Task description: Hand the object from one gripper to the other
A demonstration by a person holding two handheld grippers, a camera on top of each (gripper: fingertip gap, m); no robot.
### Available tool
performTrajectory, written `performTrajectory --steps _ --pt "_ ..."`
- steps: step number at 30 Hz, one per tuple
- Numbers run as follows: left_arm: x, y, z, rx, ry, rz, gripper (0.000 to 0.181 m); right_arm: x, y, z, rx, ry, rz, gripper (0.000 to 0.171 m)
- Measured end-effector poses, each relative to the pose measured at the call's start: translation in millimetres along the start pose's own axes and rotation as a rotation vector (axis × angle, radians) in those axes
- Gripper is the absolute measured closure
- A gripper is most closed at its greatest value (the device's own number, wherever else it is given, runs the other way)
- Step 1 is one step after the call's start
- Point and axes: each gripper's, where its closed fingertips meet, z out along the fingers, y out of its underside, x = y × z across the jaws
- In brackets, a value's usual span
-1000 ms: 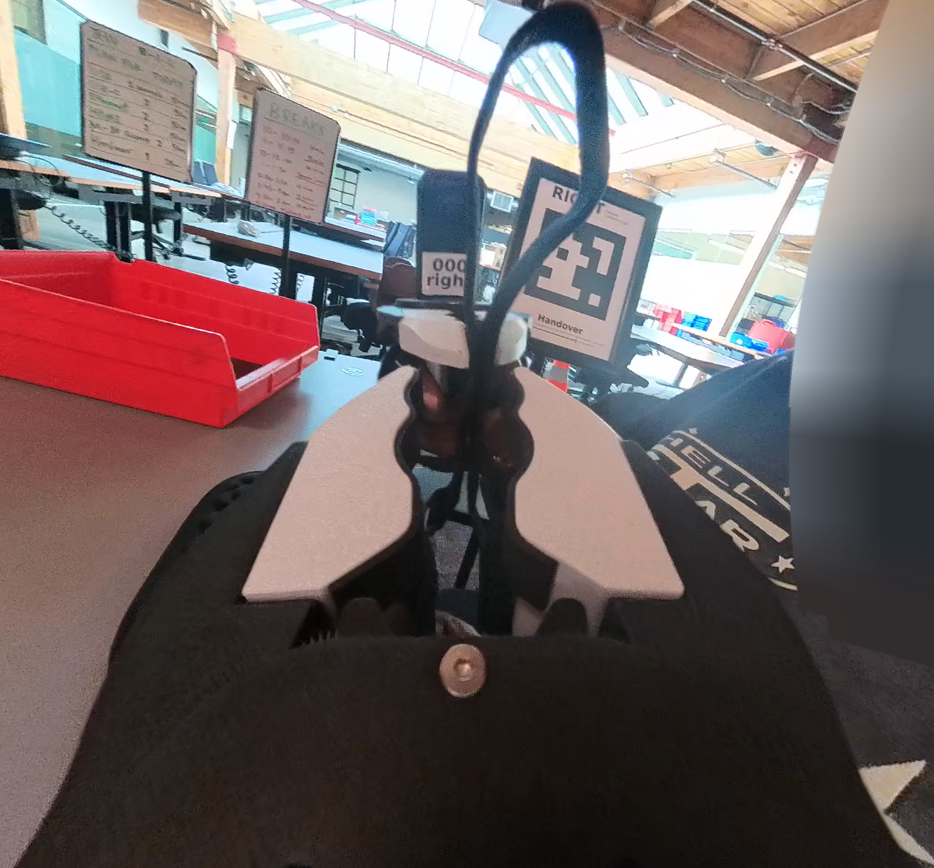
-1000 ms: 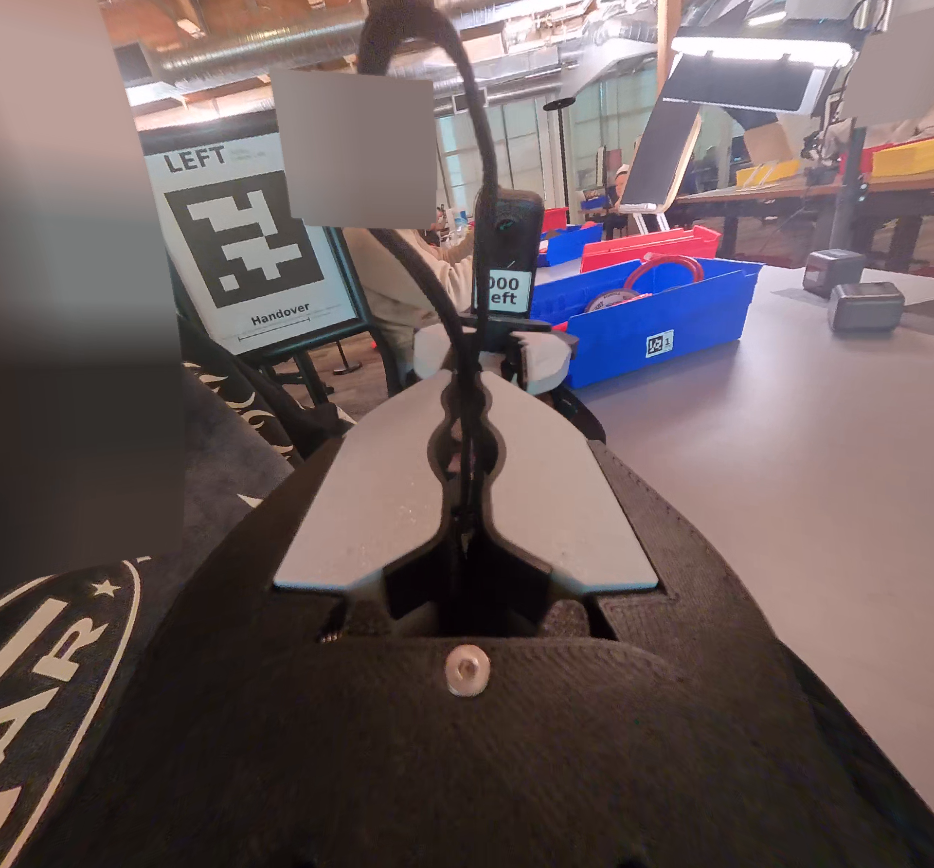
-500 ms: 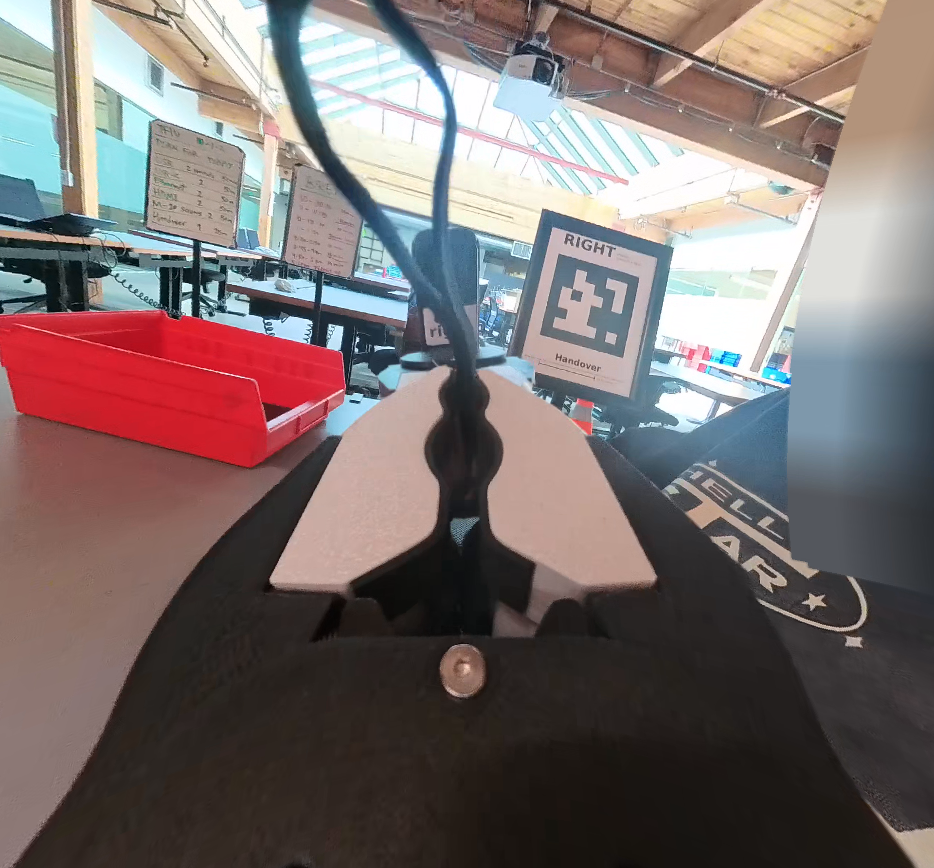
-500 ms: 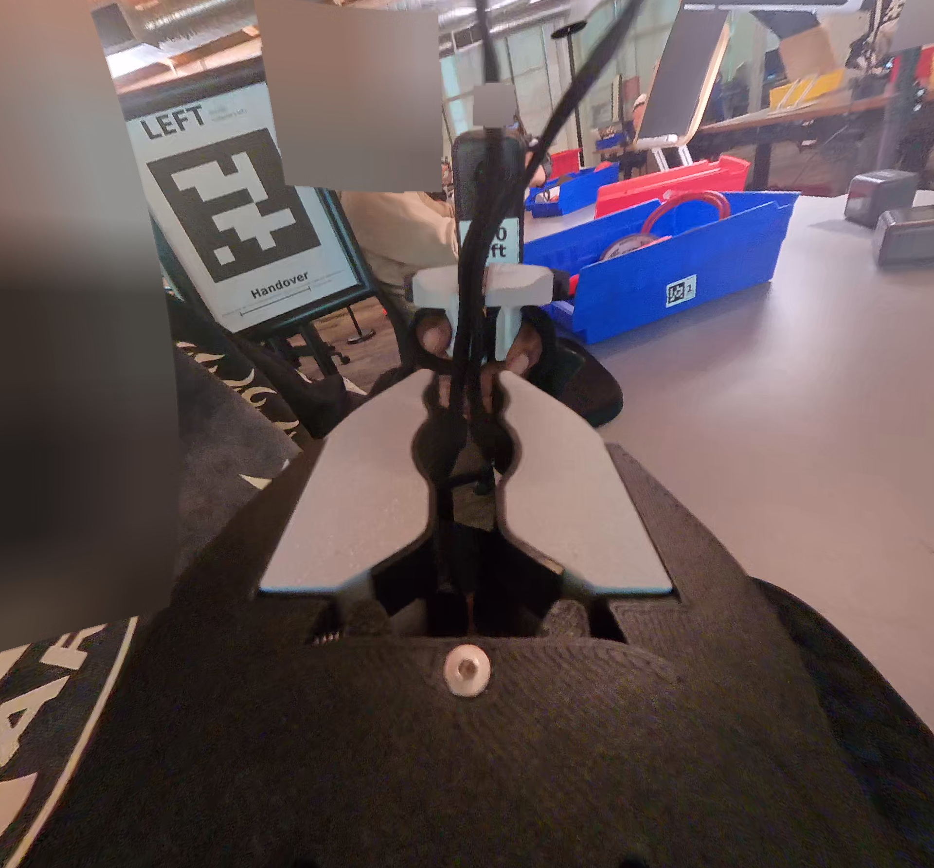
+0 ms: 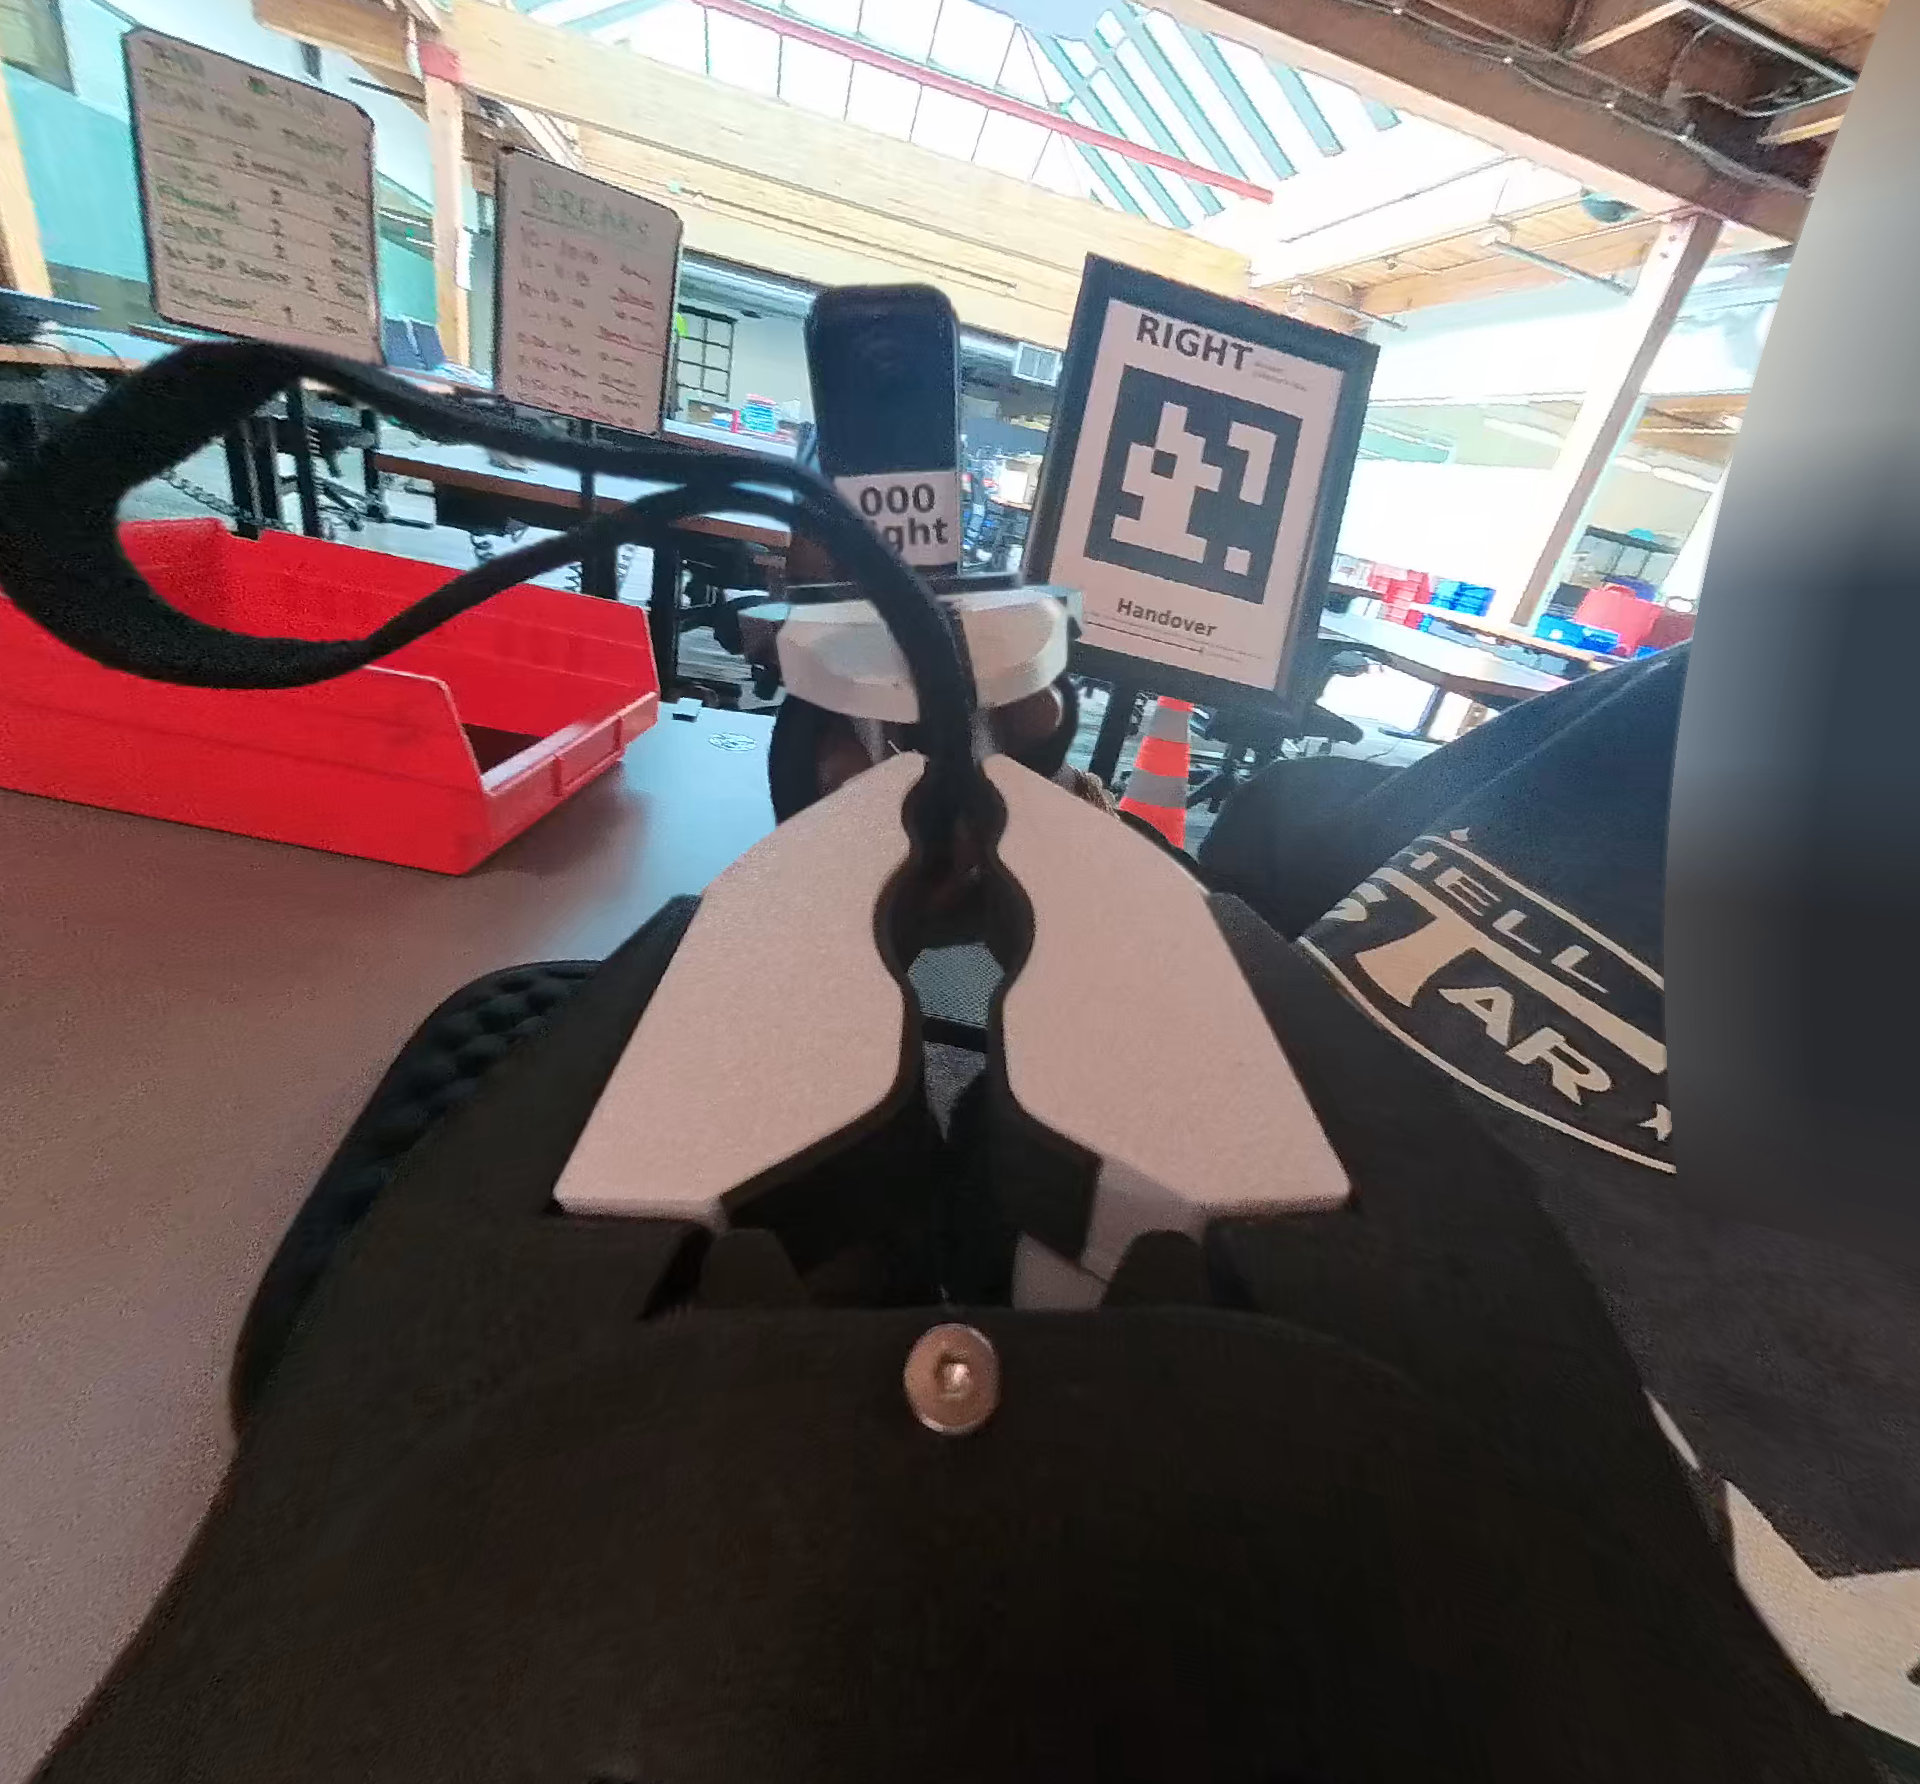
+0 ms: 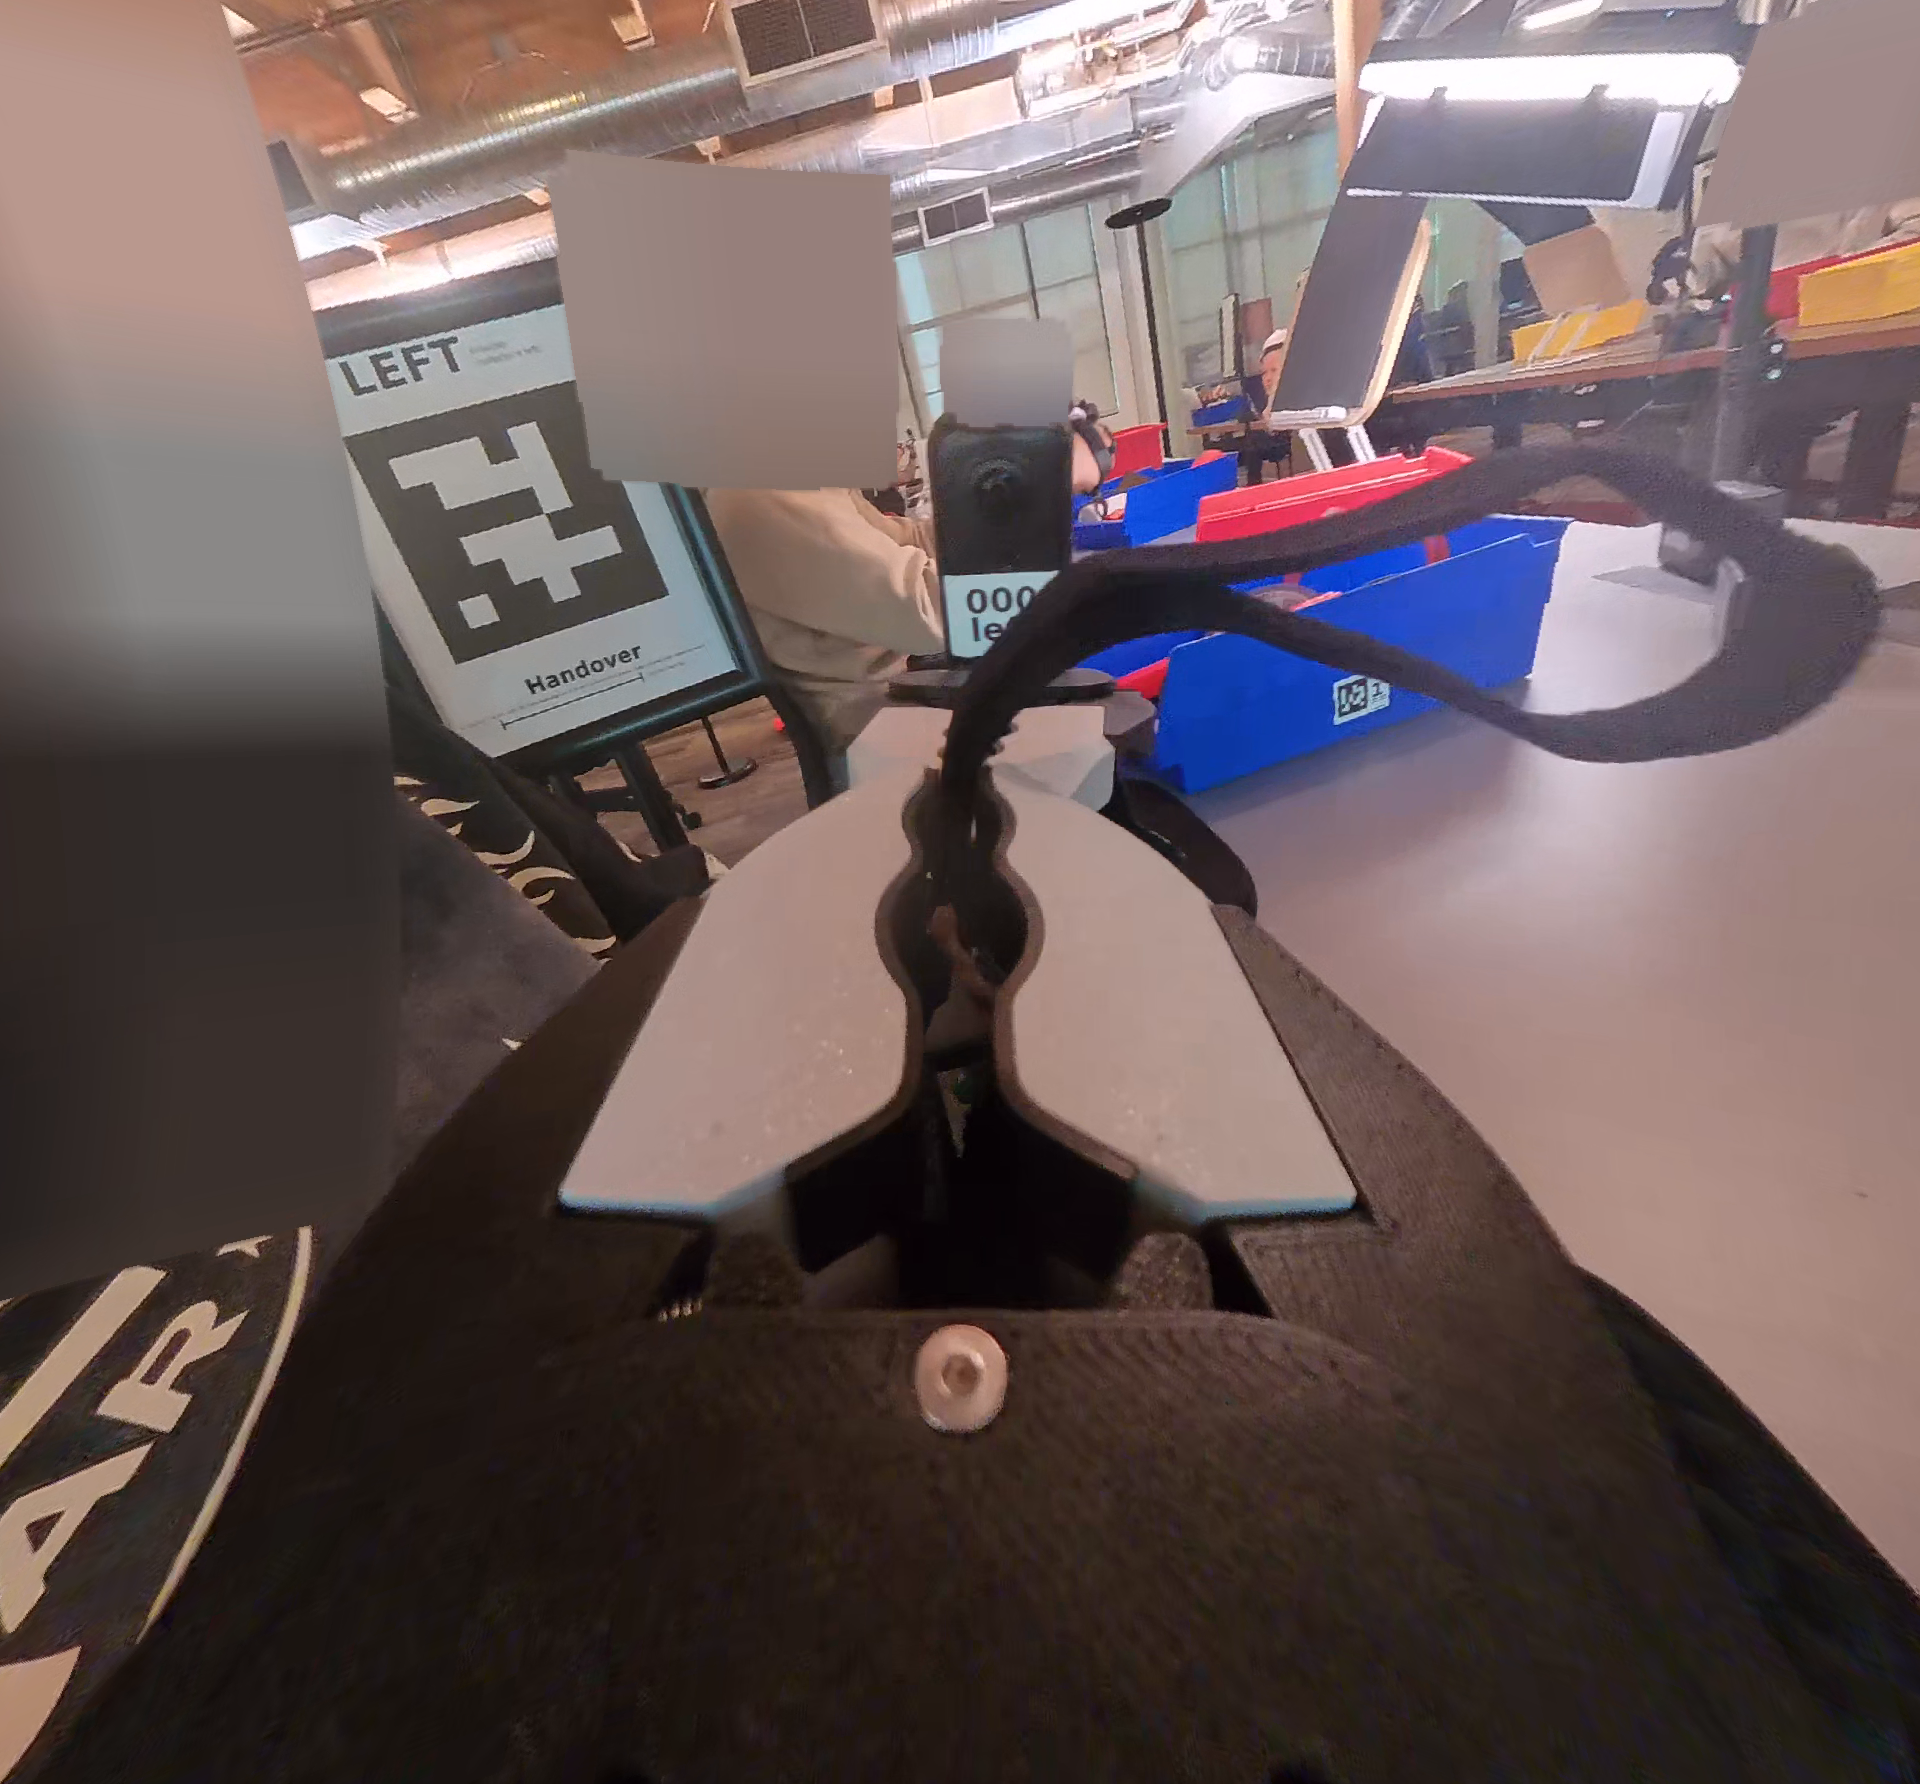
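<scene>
The black strap (image 5: 260,581) runs off the left edge, its tail hidden between fingers.

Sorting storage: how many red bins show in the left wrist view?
1: the red bin sits on the table, left of the left gripper. Others may be hidden.

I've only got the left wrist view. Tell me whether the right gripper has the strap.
Observer: In the right wrist view, the right gripper has its jaws shut on the black strap, pinched at their tips.
Operator: Now tell me where the loop goes on that side.
Observer: It arcs out to that gripper's right and hangs free above the grey table.
Operator: Report what's behind it.
Observer: A blue bin sits on the table beyond the loop.
</scene>
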Motion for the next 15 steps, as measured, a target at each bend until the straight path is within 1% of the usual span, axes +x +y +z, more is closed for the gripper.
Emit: performTrajectory --steps 1,4,7,9,10,11,13,15 --pt "0 -3 -1 0.017 -0.003 0.000 0.177 1 0 0 0.003 0.007 -0.006 0.161" --pt "-1 -18 -8 0.106 -0.011 -0.032 0.177 4 10 1 -0.058 0.017 -0.016 0.143" --pt "-5 -20 -12 0.117 -0.032 -0.037 0.176 1 18 8 -0.098 -0.002 -0.026 0.139" --pt "-4 -19 -10 0.115 -0.024 -0.045 0.176 0 19 11 -0.094 -0.002 -0.034 0.142" --pt "-2 -18 -9 0.114 -0.011 -0.051 0.176 2 19 10 -0.094 0.009 -0.038 0.153" --pt "-1 -18 -8 0.114 -0.002 -0.060 0.176 4 19 10 -0.089 0.022 -0.046 0.162" --pt "-1 -17 -7 0.102 -0.005 -0.058 0.172 3 19 8 -0.091 0.010 -0.029 0.162" --pt "-1 -16 -10 0.062 -0.006 -0.002 0.167 0 15 7 -0.068 -0.028 0.030 0.162"
